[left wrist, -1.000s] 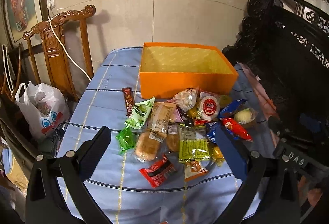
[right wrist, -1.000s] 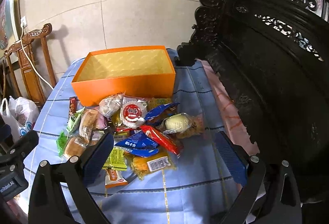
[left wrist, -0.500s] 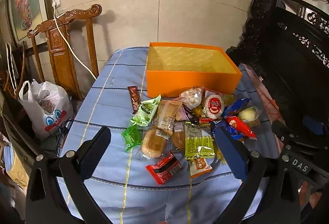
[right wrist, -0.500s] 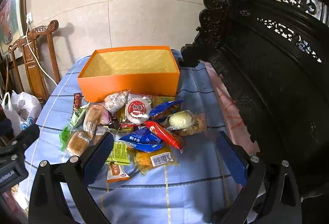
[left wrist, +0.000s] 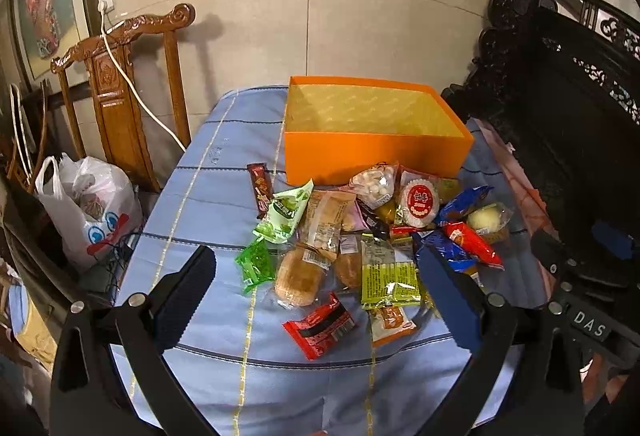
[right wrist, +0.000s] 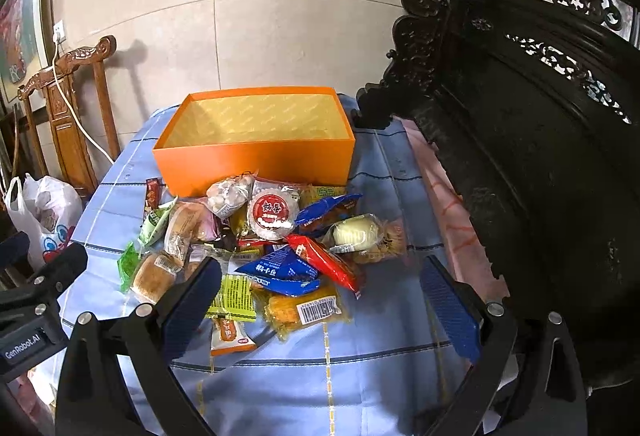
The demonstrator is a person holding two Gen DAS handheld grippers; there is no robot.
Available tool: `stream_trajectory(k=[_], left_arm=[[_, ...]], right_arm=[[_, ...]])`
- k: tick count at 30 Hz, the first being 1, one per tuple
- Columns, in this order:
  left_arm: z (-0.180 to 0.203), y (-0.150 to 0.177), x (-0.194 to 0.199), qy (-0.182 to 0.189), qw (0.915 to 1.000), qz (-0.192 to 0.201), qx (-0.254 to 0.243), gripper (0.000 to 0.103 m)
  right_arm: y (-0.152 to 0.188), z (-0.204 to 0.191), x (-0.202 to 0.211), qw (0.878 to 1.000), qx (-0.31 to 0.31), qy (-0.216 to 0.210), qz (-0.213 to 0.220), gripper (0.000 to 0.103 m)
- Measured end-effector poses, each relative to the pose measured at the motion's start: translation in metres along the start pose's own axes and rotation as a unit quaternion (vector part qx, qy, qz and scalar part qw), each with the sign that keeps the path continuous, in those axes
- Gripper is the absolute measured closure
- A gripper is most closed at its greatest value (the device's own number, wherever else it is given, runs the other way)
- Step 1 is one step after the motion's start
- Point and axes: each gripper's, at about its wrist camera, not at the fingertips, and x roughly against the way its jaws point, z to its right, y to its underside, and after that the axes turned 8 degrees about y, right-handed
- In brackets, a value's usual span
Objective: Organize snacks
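Note:
An empty orange box (left wrist: 372,152) (right wrist: 256,156) stands at the back of a blue-clothed table (left wrist: 208,188) (right wrist: 384,340). A pile of wrapped snacks lies in front of it: a red packet (left wrist: 320,324), a bread roll (left wrist: 298,278), a green packet (left wrist: 284,212), a round red-label cake (right wrist: 273,215), a blue packet (right wrist: 280,270), a corn packet (right wrist: 304,310). My left gripper (left wrist: 316,292) is open and empty, above the near side of the pile. My right gripper (right wrist: 320,300) is open and empty, above the pile's near right side.
A carved wooden chair (left wrist: 120,92) and a white plastic bag (left wrist: 88,212) are left of the table. A dark carved bench (right wrist: 520,156) stands close along the right. A white cable (left wrist: 132,92) hangs over the chair. The other gripper shows at the left edge (right wrist: 32,300).
Both grippers have pulled back and risen slightly, so the table and the pile sit lower and farther in view. Both stay open. Nothing on the table has moved.

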Motion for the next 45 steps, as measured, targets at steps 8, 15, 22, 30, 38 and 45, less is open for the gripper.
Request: stream_trajectory(k=[8,15,22,30,38,45], left_arm=[[0.003,-0.001,-0.005,-0.012,0.9999,0.0,-0.007,0.004],[0.002,-0.003,-0.017,0.003,0.9999,-0.005,-0.013,0.004],[0.0,-0.011,-0.03,-0.01,0.9997,-0.01,-0.022,0.004],[-0.012,-0.018,-0.04,-0.005,0.9999,-0.01,-0.001,0.004],[-0.057,-0.005,-0.06,0.01,0.9953,-0.041,0.087,0.004],[-0.104,0.02,-0.067,-0.028,0.9934,-0.04,0.104,0.004]], right_arm=[[-0.003,0.003,-0.003,1.0,-0.007,-0.005,0.004,0.003],[-0.006,0.003,-0.013,1.0,-0.012,-0.005,-0.003,0.003],[-0.011,-0.002,-0.025,1.0,-0.01,0.001,-0.01,0.003],[-0.016,-0.006,-0.036,1.0,-0.011,0.005,-0.015,0.003],[-0.01,-0.016,-0.064,0.999,0.0,0.0,-0.038,0.003],[-0.023,-0.046,-0.13,0.997,-0.001,-0.051,-0.056,0.003]])
